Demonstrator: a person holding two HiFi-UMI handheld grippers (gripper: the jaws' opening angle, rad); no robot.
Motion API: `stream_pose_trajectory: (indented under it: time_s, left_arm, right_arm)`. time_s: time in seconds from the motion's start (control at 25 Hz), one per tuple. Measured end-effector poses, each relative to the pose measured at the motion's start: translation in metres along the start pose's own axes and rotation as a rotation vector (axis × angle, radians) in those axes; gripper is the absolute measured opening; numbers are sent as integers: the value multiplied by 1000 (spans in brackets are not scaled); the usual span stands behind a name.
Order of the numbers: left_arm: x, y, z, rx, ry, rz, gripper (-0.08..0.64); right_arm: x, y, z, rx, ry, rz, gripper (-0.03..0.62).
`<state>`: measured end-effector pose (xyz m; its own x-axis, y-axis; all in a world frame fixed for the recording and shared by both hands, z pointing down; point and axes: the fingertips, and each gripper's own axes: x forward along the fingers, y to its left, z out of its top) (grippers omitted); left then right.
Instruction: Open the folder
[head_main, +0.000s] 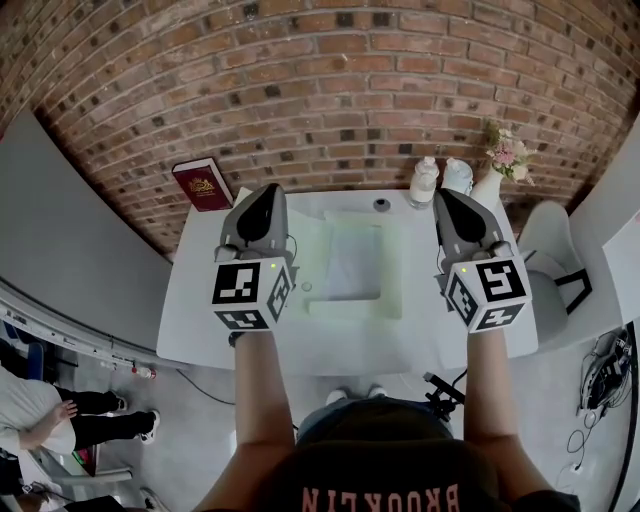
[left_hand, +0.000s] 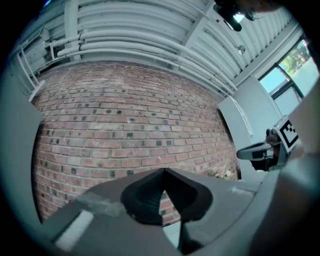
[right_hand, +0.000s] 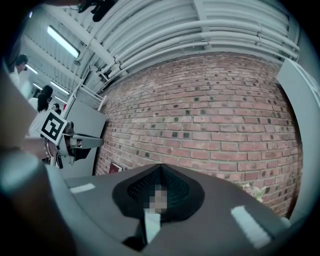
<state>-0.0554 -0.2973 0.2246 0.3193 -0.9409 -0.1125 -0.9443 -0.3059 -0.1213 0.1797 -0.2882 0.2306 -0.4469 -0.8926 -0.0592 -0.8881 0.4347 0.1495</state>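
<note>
Hidden or unclear: neither gripper view shows the table or the folder. Both look level at the brick wall (left_hand: 125, 125) and the ceiling pipes (right_hand: 200, 30). The folder (head_main: 352, 262) shows only in the head view, lying flat near the middle of the white table (head_main: 200, 320). It is pale and see-through with greenish edges, and I cannot tell whether its cover is down or lifted. It lies between and below my two grippers, and neither touches it. My left gripper (left_hand: 164, 172) is clenched, jaws meeting at the tip with nothing between them. My right gripper (right_hand: 160, 167) is likewise closed and empty. Both hang above the table and point at the wall, and their bodies cover parts of the tabletop. Writing: the print on my shirt (head_main: 380, 490) is upside down and cut by the frame's lower edge; it seems to read BROOKLYN. The red book (head_main: 203, 185) at the table's far left corner bears a gold emblem, too small to read. Around: two pale bottles (head_main: 424, 182) and a vase of flowers (head_main: 503, 157) stand at the table's far right. A small dark round thing (head_main: 382, 205) sits at the far edge behind the folder, and a grey chair (head_main: 545, 275) stands to the right. A person (head_main: 40, 420) at the lower left is cut off by the frame.
</note>
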Motion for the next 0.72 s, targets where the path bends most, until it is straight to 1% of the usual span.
stream_pose_trajectory:
  time_s: [0.2,0.44,0.72]
  left_arm:
    - [1,-3,9,17,-9,-19,0]
    - [-2,-9,-2,17,18,-37,0]
    - [-6,-9,-6,10,29,-42,0]
  right_arm:
    - [-3,2,9,-2,-21,-10,-3]
    - [-6,6,-3,14,9,-21,-3]
    - [-10,8,-8,6,33,-37,-3]
